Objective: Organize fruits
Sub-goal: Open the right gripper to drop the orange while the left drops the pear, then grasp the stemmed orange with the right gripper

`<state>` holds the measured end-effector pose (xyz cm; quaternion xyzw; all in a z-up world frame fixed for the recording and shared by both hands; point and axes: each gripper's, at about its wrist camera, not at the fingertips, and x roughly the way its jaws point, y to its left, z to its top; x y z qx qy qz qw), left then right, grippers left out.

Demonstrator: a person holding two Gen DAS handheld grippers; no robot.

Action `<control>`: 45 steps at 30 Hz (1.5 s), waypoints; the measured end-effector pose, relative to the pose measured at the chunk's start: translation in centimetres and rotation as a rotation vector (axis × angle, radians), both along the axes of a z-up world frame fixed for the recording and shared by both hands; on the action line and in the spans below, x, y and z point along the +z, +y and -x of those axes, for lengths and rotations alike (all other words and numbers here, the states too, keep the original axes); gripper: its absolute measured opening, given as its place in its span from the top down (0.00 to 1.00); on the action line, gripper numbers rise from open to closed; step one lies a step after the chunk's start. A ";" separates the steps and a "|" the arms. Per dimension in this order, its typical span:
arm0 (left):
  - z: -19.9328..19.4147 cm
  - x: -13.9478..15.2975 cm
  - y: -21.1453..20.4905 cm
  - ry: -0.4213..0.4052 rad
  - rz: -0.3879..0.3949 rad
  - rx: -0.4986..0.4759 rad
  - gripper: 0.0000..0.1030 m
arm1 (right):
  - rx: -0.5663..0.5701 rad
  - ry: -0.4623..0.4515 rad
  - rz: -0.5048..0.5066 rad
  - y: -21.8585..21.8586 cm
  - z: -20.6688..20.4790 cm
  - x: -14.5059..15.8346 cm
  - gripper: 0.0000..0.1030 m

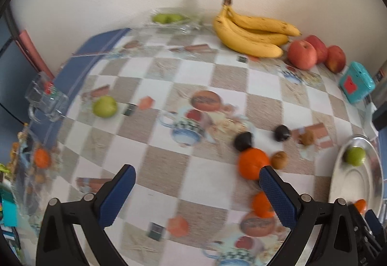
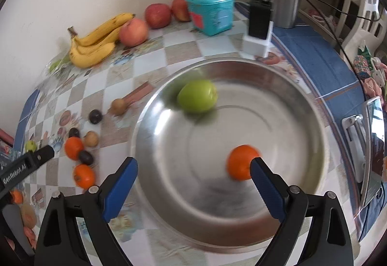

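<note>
Right claw (image 2: 193,175) spread above steel bowl (image 2: 314,135).

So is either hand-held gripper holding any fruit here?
No. The left hand-held gripper and right hand-held gripper are both open; nothing sits between their blue pads.

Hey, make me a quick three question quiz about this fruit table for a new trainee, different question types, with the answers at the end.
1. True or false: the metal bowl holds a green fruit and an orange fruit.
2. Multiple choice: what lies right beside the bananas by the wall? A) red apples B) a melon C) grapes
3. Fill in: both the left claw and the right claw are ____ and hold nothing.

Key: 1 true; 2 A; 3 open
</note>
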<state>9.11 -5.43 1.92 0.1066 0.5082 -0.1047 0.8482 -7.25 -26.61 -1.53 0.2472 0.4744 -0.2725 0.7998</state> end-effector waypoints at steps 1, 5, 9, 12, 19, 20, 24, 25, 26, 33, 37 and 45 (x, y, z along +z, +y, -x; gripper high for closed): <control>-0.1 0.1 0.4 -0.005 -0.010 0.003 0.00 | 0.012 -0.003 -0.002 0.6 -0.4 0.2 0.09; -0.9 0.3 2.3 -0.021 -0.059 0.016 0.00 | 0.052 -0.014 -0.008 2.7 -1.5 0.7 0.09; -1.8 0.3 4.4 -0.026 -0.060 0.071 0.00 | 0.072 -0.027 -0.025 4.4 -2.6 1.0 0.09; -2.4 0.2 6.0 -0.012 -0.035 0.119 0.00 | 0.094 -0.052 -0.049 5.6 -3.6 1.2 0.09; -3.0 0.4 8.2 -0.013 -0.005 0.182 0.00 | 0.157 -0.073 -0.063 8.4 -5.6 1.3 0.09; -3.1 0.4 8.3 -0.012 -0.004 0.181 0.00 | 0.164 -0.070 -0.064 8.7 -6.0 1.1 0.09; -3.2 -0.2 8.2 0.022 0.000 0.169 0.00 | 0.168 -0.064 -0.080 9.2 -6.7 0.6 0.09; -3.2 -0.5 8.1 0.033 0.001 0.165 0.00 | 0.169 -0.058 -0.086 9.3 -6.9 0.3 0.09; -3.2 -0.8 7.9 0.046 0.002 0.160 0.00 | 0.172 -0.052 -0.088 9.3 -7.0 0.1 0.09; -3.1 -4.1 6.4 0.144 -0.030 0.115 0.00 | 0.194 0.025 -0.120 9.7 -8.1 -2.5 0.09; -3.0 -5.5 5.8 0.184 -0.047 0.107 0.00 | 0.198 0.058 -0.127 9.7 -8.5 -3.7 0.09; -2.7 -6.1 5.2 0.198 -0.049 0.099 0.00 | 0.226 0.093 -0.093 10.0 -9.2 -5.1 0.09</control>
